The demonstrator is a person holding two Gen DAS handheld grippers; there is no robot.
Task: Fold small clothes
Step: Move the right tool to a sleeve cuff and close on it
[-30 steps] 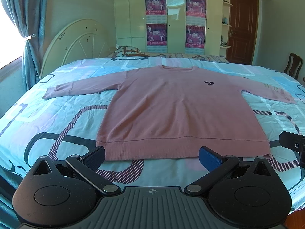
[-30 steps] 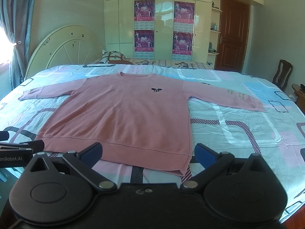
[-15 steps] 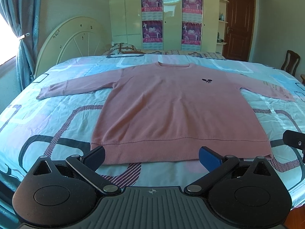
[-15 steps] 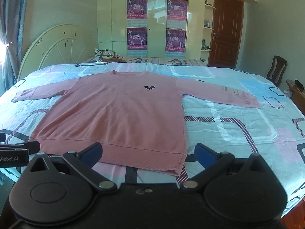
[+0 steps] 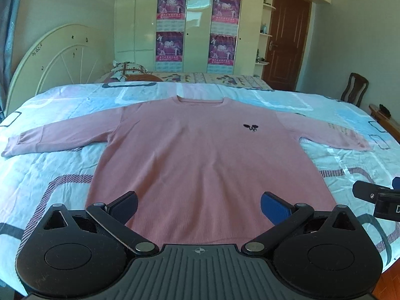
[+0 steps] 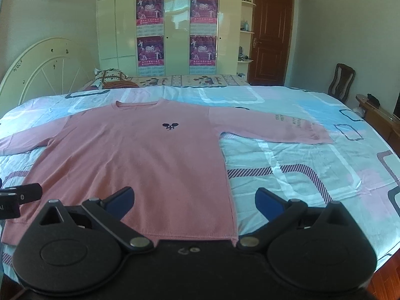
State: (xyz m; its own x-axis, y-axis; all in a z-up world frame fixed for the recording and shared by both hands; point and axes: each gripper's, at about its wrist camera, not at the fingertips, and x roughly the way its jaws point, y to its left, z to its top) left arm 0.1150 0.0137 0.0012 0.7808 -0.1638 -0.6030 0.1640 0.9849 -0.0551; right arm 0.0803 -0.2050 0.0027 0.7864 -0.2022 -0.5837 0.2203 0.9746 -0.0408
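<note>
A pink long-sleeved sweater point(image 5: 200, 155) point(image 6: 140, 155) lies flat and face up on the bed, sleeves spread to both sides, with a small dark emblem point(image 5: 250, 127) on the chest. My left gripper point(image 5: 199, 206) is open above the sweater's lower part, its fingers apart with nothing between them. My right gripper point(image 6: 194, 203) is open too, hovering over the sweater's lower right corner and side edge. Each gripper's tip shows at the edge of the other's view. The hem is partly hidden behind the gripper bodies.
The bed point(image 5: 50, 175) has a light blue and pink patterned sheet, with a white arched headboard point(image 5: 57, 57) at the left. Pillows point(image 6: 112, 77) lie at the far side. A wardrobe with posters point(image 5: 197, 30), a brown door point(image 5: 287, 42) and a wooden chair point(image 6: 341, 82) stand beyond.
Both grippers have moved forward over the sweater; its hem, earlier in front of the fingertips, now lies beneath and behind them. Both stay open.
</note>
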